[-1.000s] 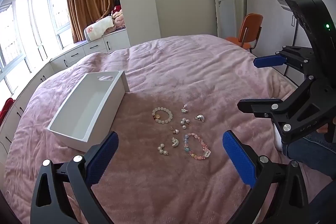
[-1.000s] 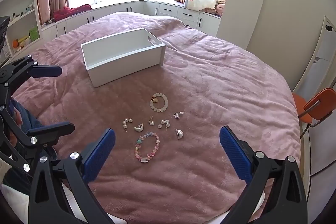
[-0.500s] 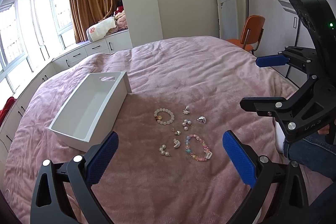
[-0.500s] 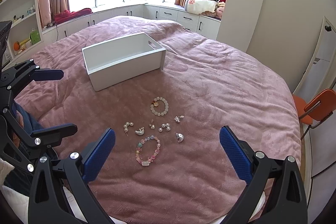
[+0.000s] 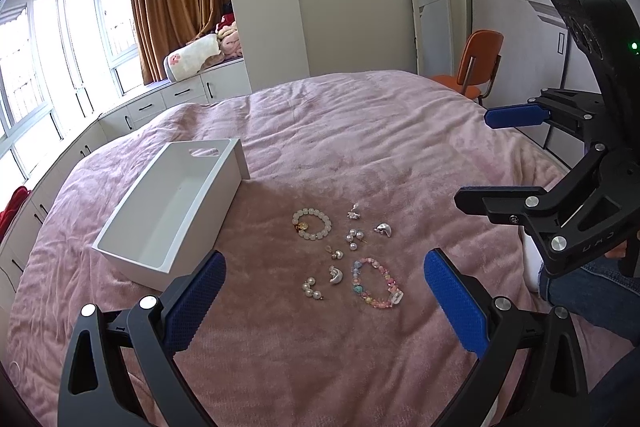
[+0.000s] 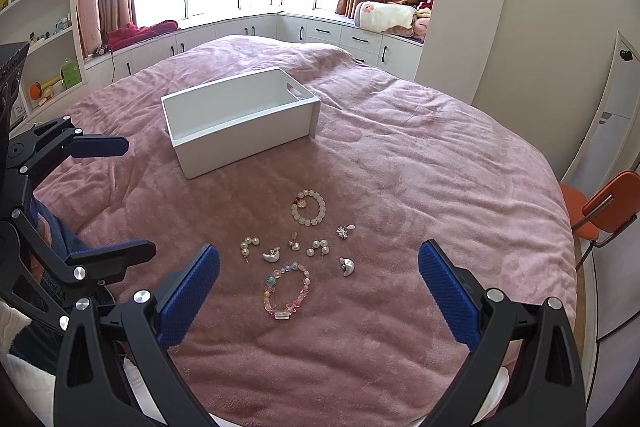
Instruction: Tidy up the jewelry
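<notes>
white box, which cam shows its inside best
Left wrist: it looks along the white box, showing the bare floor and handle slot. Right wrist sees the white box from the side, its near wall hiding part of the floor.

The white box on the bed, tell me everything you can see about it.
The white box is a long, open-topped rectangular bin that looks like smooth plastic or painted wood, with a slot handle cut into one short end wall. It looks empty inside. It sits upright and flat on the pink blanket, lying at an angle beyond the scattered jewelry, none of which touches it. Neither tool touches it either.
</notes>
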A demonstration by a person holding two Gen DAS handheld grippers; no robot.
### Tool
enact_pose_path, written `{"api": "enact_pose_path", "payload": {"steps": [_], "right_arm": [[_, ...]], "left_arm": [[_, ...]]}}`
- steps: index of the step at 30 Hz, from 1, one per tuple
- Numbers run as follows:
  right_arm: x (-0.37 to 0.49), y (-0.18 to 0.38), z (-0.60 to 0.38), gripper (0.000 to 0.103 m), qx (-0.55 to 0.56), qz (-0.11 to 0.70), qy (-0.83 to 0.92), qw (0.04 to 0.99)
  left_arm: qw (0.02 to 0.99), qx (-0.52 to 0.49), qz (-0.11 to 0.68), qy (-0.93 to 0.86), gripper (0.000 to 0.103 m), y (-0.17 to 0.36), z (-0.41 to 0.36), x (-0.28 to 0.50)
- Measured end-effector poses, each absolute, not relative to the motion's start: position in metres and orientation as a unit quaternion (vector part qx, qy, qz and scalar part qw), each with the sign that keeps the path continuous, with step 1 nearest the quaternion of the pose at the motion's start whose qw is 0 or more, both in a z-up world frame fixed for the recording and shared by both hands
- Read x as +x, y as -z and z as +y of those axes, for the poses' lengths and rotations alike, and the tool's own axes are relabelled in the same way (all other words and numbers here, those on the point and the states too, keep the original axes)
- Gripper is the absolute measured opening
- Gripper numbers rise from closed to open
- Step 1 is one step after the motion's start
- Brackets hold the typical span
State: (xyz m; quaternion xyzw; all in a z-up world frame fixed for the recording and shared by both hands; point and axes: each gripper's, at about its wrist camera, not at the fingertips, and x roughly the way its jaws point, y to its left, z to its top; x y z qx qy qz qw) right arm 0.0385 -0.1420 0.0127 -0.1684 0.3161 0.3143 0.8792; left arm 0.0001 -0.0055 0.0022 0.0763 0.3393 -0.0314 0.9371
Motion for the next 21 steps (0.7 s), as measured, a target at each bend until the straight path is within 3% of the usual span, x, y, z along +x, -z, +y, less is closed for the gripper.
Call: {"api": "enact_pose_path", "payload": {"steps": [21], "right_arm": [[0.0362, -0.0160, -0.1418, 0.098, -0.160, 0.307, -0.319, 0.882]], "left_arm": [[0.937, 0.077, 0.338, 0.030, 0.101, -0.0050, -0.0067, -0.0007]]}}
